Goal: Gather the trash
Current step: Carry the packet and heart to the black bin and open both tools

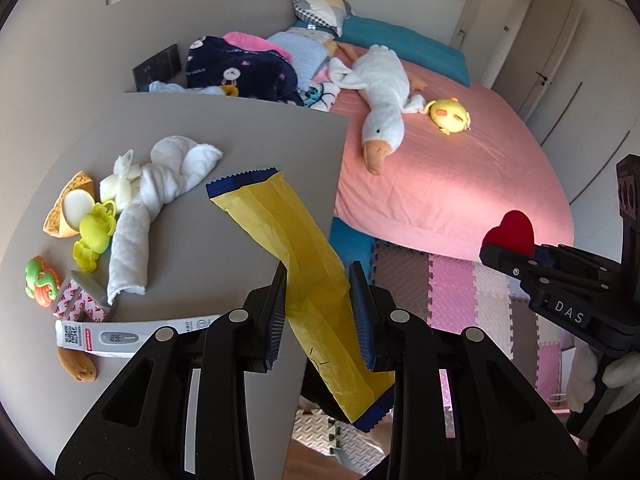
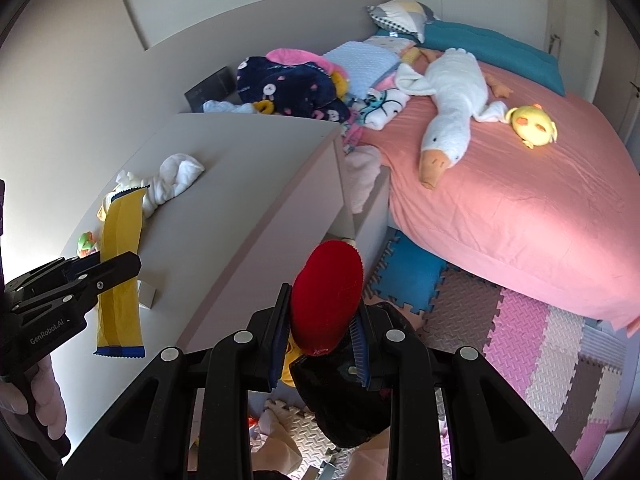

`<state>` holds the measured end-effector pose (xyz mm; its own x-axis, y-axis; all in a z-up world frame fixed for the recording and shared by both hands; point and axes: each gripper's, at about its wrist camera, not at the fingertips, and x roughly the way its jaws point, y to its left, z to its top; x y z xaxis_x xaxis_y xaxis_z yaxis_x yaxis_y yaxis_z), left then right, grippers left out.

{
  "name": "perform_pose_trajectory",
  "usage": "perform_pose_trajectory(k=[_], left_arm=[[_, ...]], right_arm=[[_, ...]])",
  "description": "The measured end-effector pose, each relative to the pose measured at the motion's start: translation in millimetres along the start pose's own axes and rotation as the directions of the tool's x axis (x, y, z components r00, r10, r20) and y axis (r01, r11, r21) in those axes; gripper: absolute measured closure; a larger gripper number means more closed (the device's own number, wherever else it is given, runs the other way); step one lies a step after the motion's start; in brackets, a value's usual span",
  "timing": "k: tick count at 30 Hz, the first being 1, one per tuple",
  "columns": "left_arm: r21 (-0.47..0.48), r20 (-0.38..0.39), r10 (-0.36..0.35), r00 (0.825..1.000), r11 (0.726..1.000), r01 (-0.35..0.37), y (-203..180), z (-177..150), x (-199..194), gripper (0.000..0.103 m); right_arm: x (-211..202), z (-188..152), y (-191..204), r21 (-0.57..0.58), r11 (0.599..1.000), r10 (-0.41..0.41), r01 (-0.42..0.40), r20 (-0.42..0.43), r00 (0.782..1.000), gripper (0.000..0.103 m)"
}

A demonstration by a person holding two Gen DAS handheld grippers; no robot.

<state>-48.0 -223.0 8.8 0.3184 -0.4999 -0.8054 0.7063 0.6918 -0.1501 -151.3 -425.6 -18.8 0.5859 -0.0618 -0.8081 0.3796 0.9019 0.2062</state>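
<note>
Bedside dresser top (image 1: 224,152) behind yellow wrapper (image 1: 296,240) pinched upright lengthwise in left gripper (image 1: 320,308); right gripper (image 2: 320,340) clamping red plush (image 2: 326,296).

The yellow wrapper (image 1: 316,280) has its middle hidden between the left claw's (image 1: 320,312) fingers. At nine o'clock the box's (image 1: 132,334) small print is unreadable. The right claw (image 2: 320,336) covers the red object's (image 2: 326,300) base.

Pale beige walls (image 2: 72,80), grey desk (image 1: 224,152) beside a bed (image 1: 460,168) under a pink sheet (sunlit), teal bedding (image 2: 492,46) at the head, foam puzzle-mat floor (image 2: 540,328), cream wardrobe doors (image 1: 560,40)
</note>
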Motion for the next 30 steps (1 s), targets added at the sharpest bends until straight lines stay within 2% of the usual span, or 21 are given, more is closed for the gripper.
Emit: perform_pose_trajectory(k=[11, 15, 17, 18, 19, 22, 30], left_arm=[[0.118, -0.062, -0.078, 0.995, 0.989, 0.085, -35.2, 2.7, 20.7, 0.073], [0.160, -0.117, -0.105, 0.988, 0.979, 0.123, -45.8, 0.3, 34.7, 0.071], [0.185, -0.148, -0.109, 0.983, 0.973, 0.136, -51.7, -3.3, 41.6, 0.063], [0.195, -0.152, -0.098, 0.984, 0.973, 0.127, -54.3, -5.6, 44.1, 0.044], [0.208, -0.150, -0.080, 0.985, 0.972, 0.110, -57.2, -8.1, 45.4, 0.024], [0.240, -0.134, -0.068, 0.989, 0.966, 0.099, -62.2, -14.9, 45.2, 0.022], [0.213, -0.147, -0.046, 0.988, 0.974, 0.077, -53.7, -15.0, 48.8, 0.022]], right_arm=[[-10.8, -10.9, -28.6, 0.088, 0.995, -0.057, 0.057, 0.005, 0.998, 0.074], [-12.8, -16.1, -38.1, 0.116, 0.991, -0.069, 0.069, -0.005, 0.998, 0.074], [-12.9, -17.8, -41.2, 0.123, 0.990, -0.065, 0.066, -0.012, 0.998, 0.060], [-14.2, -18.8, -43.8, 0.139, 0.987, -0.078, 0.079, -0.010, 0.997, 0.036], [-16.3, -20.0, -45.6, 0.151, 0.983, -0.100, 0.100, -0.005, 0.995, 0.023], [-23.3, -21.7, -50.2, 0.162, 0.979, -0.131, 0.124, 0.032, 0.991, 0.023], [-19.0, -21.9, -54.2, 0.195, 0.974, -0.124, 0.117, 0.025, 0.992, 0.023]])
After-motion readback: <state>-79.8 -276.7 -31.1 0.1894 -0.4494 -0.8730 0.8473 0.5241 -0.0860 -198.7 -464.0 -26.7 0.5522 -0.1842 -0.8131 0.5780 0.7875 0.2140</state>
